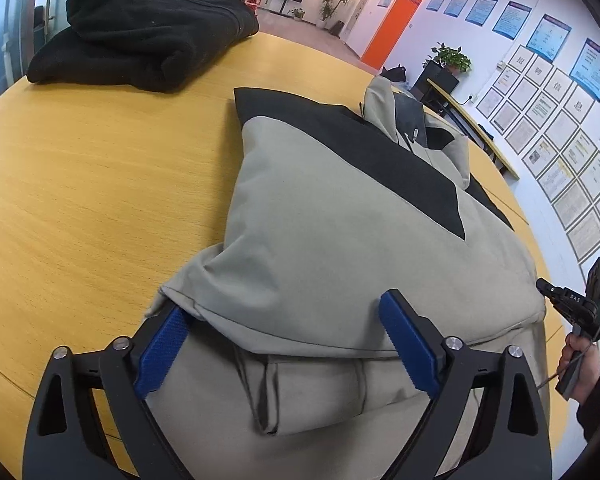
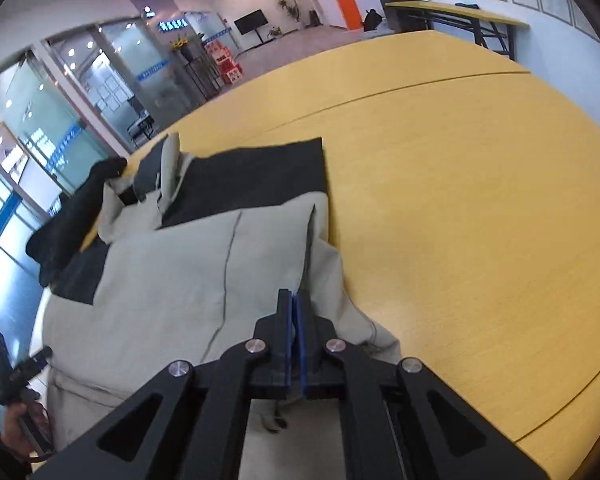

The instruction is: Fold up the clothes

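Note:
A grey jacket (image 1: 340,220) with black panels lies partly folded on the yellow wooden table (image 1: 100,200), collar at the far end. In the left wrist view my left gripper (image 1: 284,304) stands open over the jacket's near hem, and a fold of grey cloth drapes over its left finger (image 1: 168,336). My right gripper (image 2: 294,300) is shut, its blue pads together on a raised ridge of the jacket (image 2: 172,272) at its right edge. The right gripper (image 1: 542,285) also shows at the jacket's right side, and the left gripper (image 2: 40,354) shows small at the lower left.
A folded black garment (image 1: 140,36) lies at the table's far left and shows again beyond the collar (image 2: 72,216). Bare tabletop (image 2: 460,220) spreads to the right of the jacket. A hand (image 1: 580,360) holds the right gripper's handle. A side table (image 2: 460,10) stands against the wall.

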Motion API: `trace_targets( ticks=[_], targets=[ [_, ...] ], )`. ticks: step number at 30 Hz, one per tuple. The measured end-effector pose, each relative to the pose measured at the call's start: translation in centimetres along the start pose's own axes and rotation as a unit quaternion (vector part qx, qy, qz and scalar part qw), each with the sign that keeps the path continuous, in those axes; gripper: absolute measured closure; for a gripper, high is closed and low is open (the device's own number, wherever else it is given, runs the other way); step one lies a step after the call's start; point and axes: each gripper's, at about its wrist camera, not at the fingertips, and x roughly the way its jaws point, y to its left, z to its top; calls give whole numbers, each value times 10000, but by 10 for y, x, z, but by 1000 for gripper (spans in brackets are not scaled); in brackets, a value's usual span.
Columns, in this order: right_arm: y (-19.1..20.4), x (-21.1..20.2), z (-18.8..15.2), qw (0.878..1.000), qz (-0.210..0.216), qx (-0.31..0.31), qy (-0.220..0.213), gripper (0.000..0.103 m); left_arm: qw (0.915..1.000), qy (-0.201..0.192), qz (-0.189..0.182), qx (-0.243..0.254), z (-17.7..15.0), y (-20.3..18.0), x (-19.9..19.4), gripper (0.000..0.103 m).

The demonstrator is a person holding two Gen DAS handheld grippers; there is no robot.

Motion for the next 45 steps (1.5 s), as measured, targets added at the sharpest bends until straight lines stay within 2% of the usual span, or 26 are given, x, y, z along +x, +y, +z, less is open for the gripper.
trace_targets(
  ticks=[4, 7, 8, 9, 10, 11, 13, 15, 17, 18, 21, 22, 23, 25, 26, 27, 30, 34, 36, 37, 38, 39, 41, 42, 44, 45],
  targets=[
    [1, 5, 1, 9997, -125, -29, 188, 101, 9999, -39, 117, -75, -2, 9, -7, 26],
    [6, -4, 6, 9982, -389, -188, 405, 99, 9994, 1, 347, -30, -6, 12, -13, 22],
    [6, -14, 3, 9979, -452, -210, 413, 94, 9994, -5, 354, -15, -8, 12, -17, 17],
    [9, -25, 6, 9975, -537, -260, 391, 89, 9996, -61, 272, 57, -9, 11, -24, 17],
    [25, -34, 12, 9969, -545, -492, 274, 77, 9997, -146, 138, 163, -9, 8, -32, 17],
    [40, -44, 18, 9957, -553, -724, 156, 60, 9994, -231, 4, 270, -9, 6, -40, 14],
    [72, -62, 30, 9913, -538, -1197, -69, 41, 9973, -456, -183, 553, -8, 0, -57, 6],
    [130, -51, 47, 9820, 138, -1884, -69, 32, 9936, -734, -247, 821, 1, -4, -67, 1],
    [188, -40, 64, 9634, 812, -2554, -67, 18, 9909, -855, -409, 954, 15, -3, -65, 0],
    [217, -32, 73, 9509, 1158, -2869, -52, 17, 9899, -832, -565, 1003, 23, -2, -59, 0],
    [288, 41, 100, 9206, 2266, -3132, 552, 17, 9858, -523, -1000, 1246, 35, -9, -38, 1],
    [307, 72, 107, 9130, 2536, -3079, 855, 17, 9819, -398, -1131, 1466, 33, -17, -31, 0],
    [326, 105, 110, 9056, 2705, -3045, 1182, 17, 9791, -267, -1097, 1693, 29, -24, -22, 0],
    [365, 163, 106, 8861, 2777, -3235, 1818, 20, 9797, 47, -866, 1805, 18, -29, -6, 1],
    [381, 184, 101, 8771, 2709, -3429, 1991, 20, 9812, 203, -784, 1754, 12, -28, 2, 1],
    [395, 203, 94, 8676, 2650, -3597, 2182, 20, 9816, 232, -736, 1749, 7, -29, 5, 1],
    [416, 251, 72, 8533, 2336, -3829, 2660, 20, 9804, 177, -596, 1869, -4, -33, 2, 1],
    [419, 294, 63, 8512, 2122, -3696, 3062, 21, 9755, 233, -188, 2181, -11, -46, 7, 0],
    [416, 296, 66, 8501, 2279, -3587, 3109, 24, 9741, 199, -94, 2250, -14, -50, 8, 0],
    [414, 298, 67, 8478, 2437, -3438, 3219, 41, 9746, 171, -92, 2233, -14, -50, 7, 0],
    [412, 298, 67, 8458, 2538, -3315, 3322, 74, 9757, 140, -114, 2183, -14, -49, 5, 0],
    [411, 299, 68, 8462, 2604, -3239, 3336, 85, 9769, 123, -153, 2128, -14, -47, 4, 0],
    [409, 289, 73, 8539, 2931, -3015, 3065, 98, 9792, 136, -201, 2016, -14, -43, 1, 0],
    [408, 283, 77, 8576, 3091, -2897, 2915, 99, 9800, 147, -196, 1974, -15, -41, 0, 0],
    [401, 268, 91, 8752, 3346, -2578, 2358, 100, 9819, 158, -177, 1878, -18, -38, -2, 0],
    [397, 266, 96, 8843, 3293, -2514, 2154, 101, 9828, 159, -192, 1831, -21, -37, -3, 0]
  ],
)
